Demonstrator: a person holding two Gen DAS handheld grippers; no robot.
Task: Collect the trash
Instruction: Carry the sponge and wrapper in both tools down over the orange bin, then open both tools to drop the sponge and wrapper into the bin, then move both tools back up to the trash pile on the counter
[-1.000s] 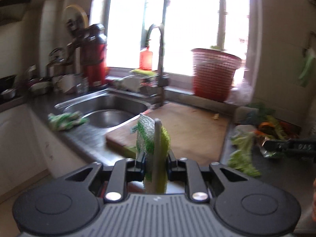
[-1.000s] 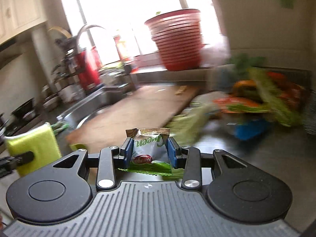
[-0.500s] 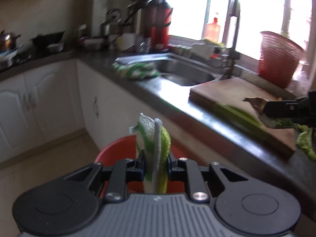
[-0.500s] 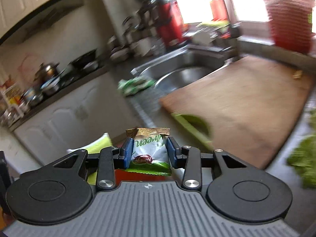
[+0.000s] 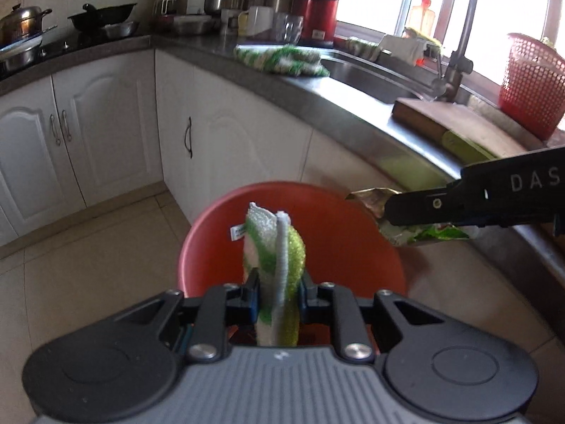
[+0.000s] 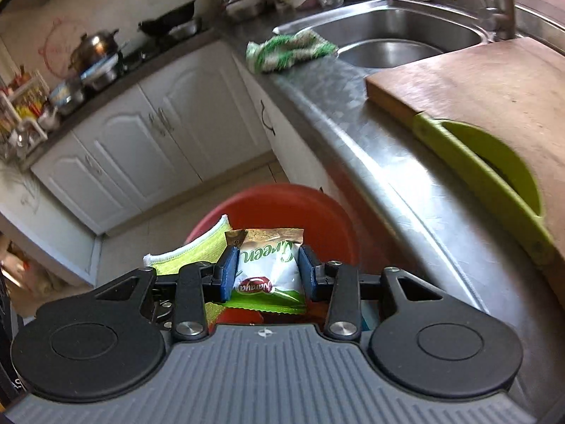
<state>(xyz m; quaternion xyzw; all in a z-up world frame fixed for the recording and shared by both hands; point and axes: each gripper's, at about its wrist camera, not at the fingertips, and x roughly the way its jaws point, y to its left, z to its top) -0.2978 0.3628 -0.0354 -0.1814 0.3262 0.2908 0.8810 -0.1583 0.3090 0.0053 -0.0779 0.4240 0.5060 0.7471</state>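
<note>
1. My left claw (image 5: 275,295) grips a green-white sponge (image 5: 273,247), directly above the red bin (image 5: 335,233).
2. My right claw (image 6: 269,277) clamps a snack packet (image 6: 270,265), the bin (image 6: 282,205) just beyond and below it.

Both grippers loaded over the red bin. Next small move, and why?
Probably open the left gripper and drop the sponge: it sits over the bin's mouth. The right gripper, shut on the wrapper, is nearer the rim, so it could ease inward first.
</note>
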